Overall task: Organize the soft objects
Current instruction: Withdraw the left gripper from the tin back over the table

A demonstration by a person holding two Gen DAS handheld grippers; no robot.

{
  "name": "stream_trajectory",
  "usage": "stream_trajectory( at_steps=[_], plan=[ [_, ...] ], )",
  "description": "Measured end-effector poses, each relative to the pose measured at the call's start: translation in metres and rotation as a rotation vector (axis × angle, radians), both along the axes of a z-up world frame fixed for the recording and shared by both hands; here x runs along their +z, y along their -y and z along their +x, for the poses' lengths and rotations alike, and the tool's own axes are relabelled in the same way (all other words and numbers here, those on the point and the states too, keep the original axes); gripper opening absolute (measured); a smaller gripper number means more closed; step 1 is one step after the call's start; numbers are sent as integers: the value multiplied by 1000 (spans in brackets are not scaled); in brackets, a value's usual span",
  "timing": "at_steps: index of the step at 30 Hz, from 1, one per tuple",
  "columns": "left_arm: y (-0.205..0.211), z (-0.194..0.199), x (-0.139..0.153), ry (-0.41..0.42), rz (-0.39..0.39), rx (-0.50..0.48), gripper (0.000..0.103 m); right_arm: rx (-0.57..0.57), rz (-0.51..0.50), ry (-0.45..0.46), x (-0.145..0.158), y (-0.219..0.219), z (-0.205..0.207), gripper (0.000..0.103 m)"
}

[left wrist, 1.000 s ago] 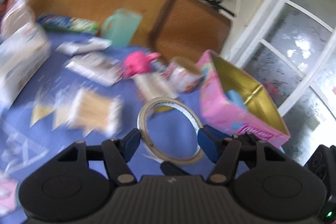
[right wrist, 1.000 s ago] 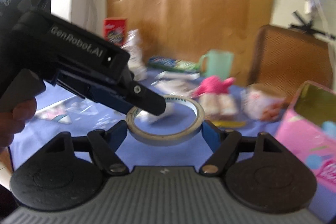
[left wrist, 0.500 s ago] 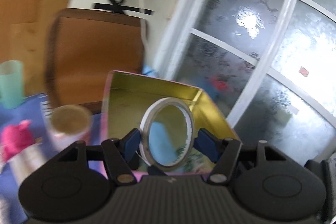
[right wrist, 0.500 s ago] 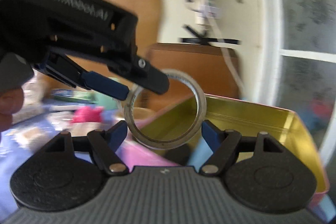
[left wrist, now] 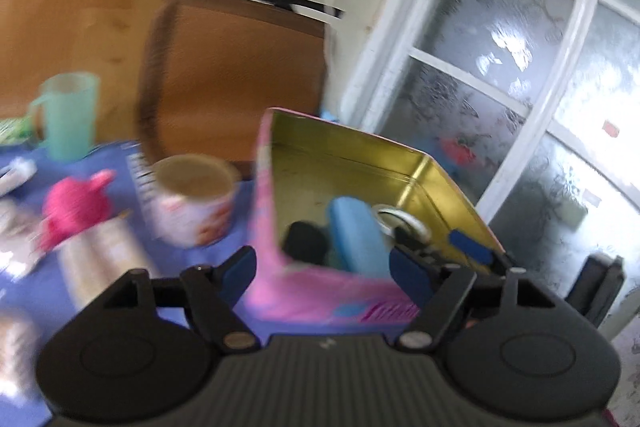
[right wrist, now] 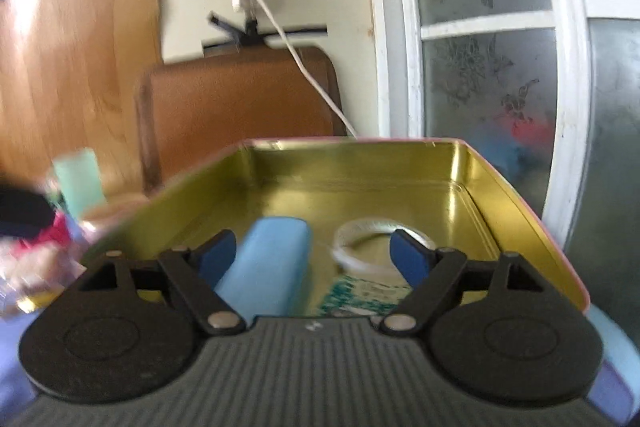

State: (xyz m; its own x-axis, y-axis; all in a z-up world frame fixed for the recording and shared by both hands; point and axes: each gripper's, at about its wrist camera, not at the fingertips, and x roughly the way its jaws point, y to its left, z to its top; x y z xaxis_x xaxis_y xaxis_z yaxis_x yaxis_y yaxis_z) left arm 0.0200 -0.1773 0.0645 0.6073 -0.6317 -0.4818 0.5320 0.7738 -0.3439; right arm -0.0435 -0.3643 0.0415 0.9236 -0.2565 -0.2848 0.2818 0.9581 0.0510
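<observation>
Released since half a second ago: tape ring (right wrist: 380, 243) no longer between either set of blue pads, now lying flat on the gold floor of the tin (right wrist: 400, 163). Swung back leftward too, left view, so the blue tablecloth (left wrist: 120, 163) and its clutter show again.

Left to right in the left view: teal mug (left wrist: 66, 115) at the far edge, pink soft toy (left wrist: 74, 205) nearer, printed cup (left wrist: 194, 203) beside it, all blurred. Then the tin's pink outer wall (left wrist: 320, 297), and inside it a dark lump (left wrist: 306, 241), a blue block (left wrist: 356, 237) and the ring (left wrist: 400, 223). Left gripper (left wrist: 322, 269) low in front of the tin's near corner, jaws spread wide, nothing between them. Right gripper's blue pad (left wrist: 470, 247) reaching in over the tin's right wall.

Right view: right gripper (right wrist: 314, 253) level, pointing straight into the tin, jaws apart and empty. Blue block (right wrist: 272, 263) just inside the left pad, ring just inside the right pad, the two lying side by side. Printed packet (right wrist: 360, 297) on the floor nearest the camera. Brown chair back (right wrist: 240, 107) behind, frosted window (right wrist: 488, 67) at right.
</observation>
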Motion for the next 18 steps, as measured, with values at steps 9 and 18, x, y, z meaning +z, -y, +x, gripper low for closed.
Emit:
stream_trajectory(
  at_steps=[9,18],
  plan=[
    [-157,-42,-37,-50,-76,287,76,383,22,-26,6,-87,2,59],
    [-249,-49,-69,-90,-76,577,77,711,29,-245,-20,-189,34,64]
  ],
)
